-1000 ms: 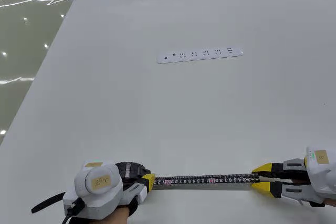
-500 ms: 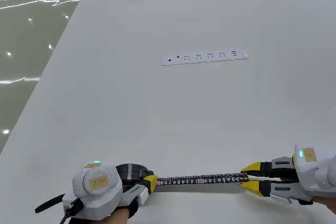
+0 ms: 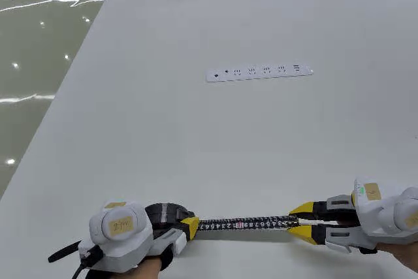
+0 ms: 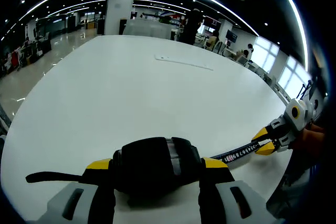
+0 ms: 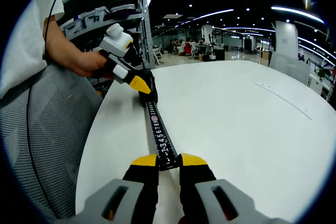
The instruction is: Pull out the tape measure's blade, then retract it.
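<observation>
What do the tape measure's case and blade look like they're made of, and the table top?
Case: matte black, rounded, with a grey band; probably moulded plastic or rubber. Blade: thin dark strip with white printed numerals, running straight; likely painted steel, not certain. Table top: smooth white with soft sheen; laminate or painted board, can't tell which.

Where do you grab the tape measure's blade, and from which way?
Its free end, coming straight along the blade from the side away from the case. It is a thin, flat strip, so its end gives fingers a hold, as the right gripper shows.
</observation>
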Demonstrator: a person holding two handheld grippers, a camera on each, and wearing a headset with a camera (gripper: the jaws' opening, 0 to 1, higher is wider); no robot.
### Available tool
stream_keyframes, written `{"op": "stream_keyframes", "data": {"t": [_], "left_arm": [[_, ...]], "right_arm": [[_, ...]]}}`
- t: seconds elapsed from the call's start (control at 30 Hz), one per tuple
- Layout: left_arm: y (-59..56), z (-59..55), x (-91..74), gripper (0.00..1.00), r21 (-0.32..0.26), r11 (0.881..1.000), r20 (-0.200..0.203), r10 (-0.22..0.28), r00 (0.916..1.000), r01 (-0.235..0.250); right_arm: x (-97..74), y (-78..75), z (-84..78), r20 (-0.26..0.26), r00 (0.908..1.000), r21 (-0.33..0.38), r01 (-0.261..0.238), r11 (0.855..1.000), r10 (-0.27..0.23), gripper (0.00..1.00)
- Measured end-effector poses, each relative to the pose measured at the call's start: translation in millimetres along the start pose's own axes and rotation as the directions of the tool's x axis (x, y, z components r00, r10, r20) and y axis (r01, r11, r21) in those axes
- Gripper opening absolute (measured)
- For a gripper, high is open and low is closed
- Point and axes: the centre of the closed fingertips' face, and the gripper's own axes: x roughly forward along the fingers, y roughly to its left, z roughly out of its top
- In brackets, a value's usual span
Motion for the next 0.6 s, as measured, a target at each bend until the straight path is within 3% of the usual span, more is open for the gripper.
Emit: {"op": "stream_keyframes", "data": {"t": [0.6], "left_arm": [[0.6, 0.3, -0.7, 0.61, -0.018, 1.0, 0.002, -0.02, 0.9998, 0.02]], "right_arm": [[27.9, 9.3, 16.5, 0.022, 0.9984, -0.016, -0.052, 0.999, 0.052, 0.12]]}}
